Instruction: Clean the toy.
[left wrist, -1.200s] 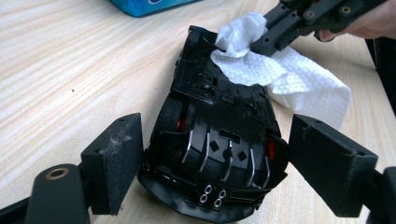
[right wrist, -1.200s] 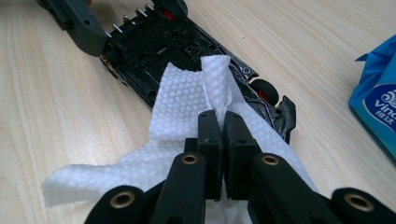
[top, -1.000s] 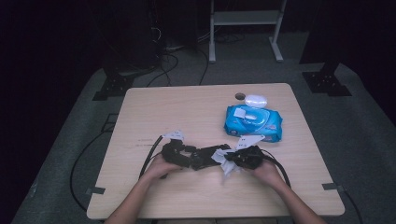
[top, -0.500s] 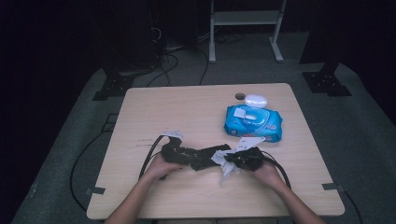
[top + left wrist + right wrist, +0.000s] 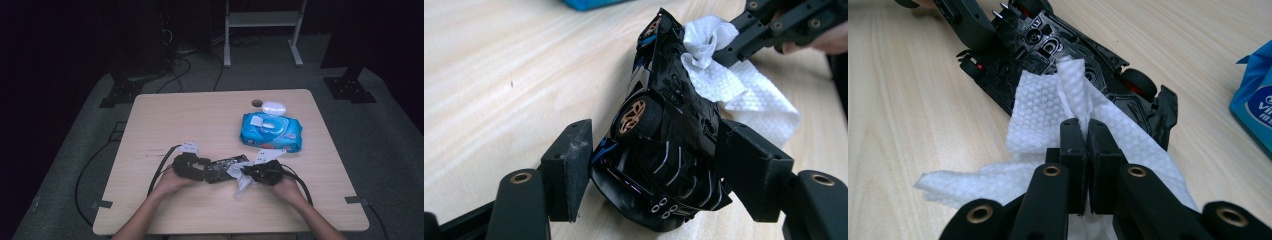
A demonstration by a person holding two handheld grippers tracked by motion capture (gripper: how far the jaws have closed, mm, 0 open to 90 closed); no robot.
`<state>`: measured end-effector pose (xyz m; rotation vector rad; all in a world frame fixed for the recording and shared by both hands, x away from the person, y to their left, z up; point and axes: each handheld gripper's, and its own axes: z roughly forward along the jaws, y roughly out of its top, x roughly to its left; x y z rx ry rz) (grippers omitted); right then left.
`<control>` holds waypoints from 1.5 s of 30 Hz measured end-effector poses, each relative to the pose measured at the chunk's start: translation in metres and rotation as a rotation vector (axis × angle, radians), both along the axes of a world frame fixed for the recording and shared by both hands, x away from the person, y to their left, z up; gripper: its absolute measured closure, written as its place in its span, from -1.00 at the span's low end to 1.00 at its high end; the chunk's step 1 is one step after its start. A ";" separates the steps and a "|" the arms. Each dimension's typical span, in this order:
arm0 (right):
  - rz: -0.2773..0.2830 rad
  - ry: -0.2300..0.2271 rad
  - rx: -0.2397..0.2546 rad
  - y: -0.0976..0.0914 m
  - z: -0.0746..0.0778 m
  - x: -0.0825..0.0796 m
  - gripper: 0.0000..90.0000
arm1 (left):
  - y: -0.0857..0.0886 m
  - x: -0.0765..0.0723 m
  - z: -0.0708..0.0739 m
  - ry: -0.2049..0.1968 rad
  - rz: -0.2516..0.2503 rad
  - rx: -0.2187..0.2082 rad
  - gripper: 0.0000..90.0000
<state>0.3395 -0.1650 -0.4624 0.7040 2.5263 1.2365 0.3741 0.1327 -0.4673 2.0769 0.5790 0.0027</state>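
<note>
Toy car [image 5: 664, 150]: black, tipped on its side, gripped by left gripper [image 5: 654, 175].
Wipe [image 5: 1068, 115]: white, pinched by right gripper [image 5: 1086, 137], pressed against underside.

A light wooden table [image 5: 165, 125] with rounded corners is standing on a grey carpeted floor [image 5: 80, 145], its top catching most of the light while the room around it is lying in deep darkness. Beyond the far edge, the legs of a pale metal rack [image 5: 260, 30] are rising out of the gloom. Black cables [image 5: 180, 65] are trailing across the carpet toward dark equipment at the back. Two black stand bases [image 5: 117, 92] are sitting on the floor either side of the table.
</note>
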 end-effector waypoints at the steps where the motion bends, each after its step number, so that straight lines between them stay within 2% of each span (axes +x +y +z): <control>1: -0.001 0.001 0.000 0.000 0.000 -0.001 0.92 | -0.001 -0.004 0.001 -0.040 -0.003 0.011 -0.28; 4: 0.005 0.002 0.003 -0.001 -0.001 -0.003 0.92 | -0.004 -0.012 0.003 -0.129 -0.014 0.034 -0.29; 6: 0.004 0.005 0.003 -0.002 -0.002 -0.005 0.92 | -0.007 -0.018 0.005 -0.236 -0.032 0.070 -0.29; 9: -0.002 0.001 -0.004 -0.001 -0.004 -0.005 0.92 | -0.010 -0.023 0.006 -0.326 -0.041 0.108 -0.29; 10: -0.005 0.003 -0.004 -0.001 -0.004 -0.005 0.92 | -0.011 -0.025 0.006 -0.369 -0.045 0.122 -0.29; 13: -0.011 0.004 -0.008 -0.001 -0.006 -0.003 0.92 | -0.014 -0.030 0.006 -0.450 -0.046 0.154 -0.29; 14: -0.014 0.006 -0.009 0.000 -0.006 -0.003 0.92 | -0.016 -0.033 0.005 -0.509 -0.052 0.183 -0.28; 16: -0.021 0.010 -0.014 0.000 -0.008 -0.002 0.92 | -0.017 -0.037 0.005 -0.561 -0.055 0.210 -0.27; 18: -0.028 0.011 -0.019 0.001 -0.010 -0.001 0.92 | -0.017 -0.037 0.005 -0.577 -0.058 0.218 -0.25; 21: -0.035 0.019 -0.038 0.001 -0.013 0.001 0.91 | -0.018 -0.043 0.005 -0.633 -0.066 0.247 -0.20; 23: -0.038 0.025 -0.037 0.001 -0.014 0.002 0.92 | -0.019 -0.044 0.004 -0.653 -0.073 0.258 -0.19; 24: -0.039 0.023 -0.039 0.001 -0.014 0.002 0.92 | -0.018 -0.045 0.004 -0.658 -0.078 0.261 -0.19; 26: -0.039 0.027 -0.038 0.001 -0.015 0.002 0.91 | -0.017 -0.045 0.005 -0.654 -0.080 0.237 -0.17; 27: -0.040 0.029 -0.038 0.001 -0.015 0.002 0.91 | -0.015 -0.046 0.006 -0.662 -0.093 0.218 -0.07; 29: -0.041 0.037 -0.041 0.000 -0.016 0.002 0.91 | -0.014 -0.047 0.005 -0.677 -0.103 0.222 -0.01; 30: -0.043 0.043 -0.032 -0.001 -0.017 0.003 0.91 | -0.014 -0.047 0.005 -0.656 -0.104 0.221 -0.02; 32: -0.043 0.044 -0.034 -0.001 -0.017 0.003 0.91 | -0.013 -0.047 0.004 -0.645 -0.119 0.213 0.02; 36: -0.039 0.045 -0.032 -0.002 -0.016 0.002 0.91 | -0.012 -0.042 0.004 -0.564 -0.105 0.161 -0.03; 39: -0.032 0.047 -0.011 -0.005 -0.013 -0.001 0.91 | -0.010 -0.036 0.004 -0.458 -0.079 0.094 -0.21; 42: -0.018 0.037 0.018 -0.008 -0.006 -0.006 0.91 | -0.010 -0.032 0.003 -0.396 -0.053 0.076 -0.39; 45: -0.003 0.031 0.057 -0.007 0.006 -0.011 0.91 | -0.012 -0.029 0.000 -0.322 -0.058 0.065 -0.57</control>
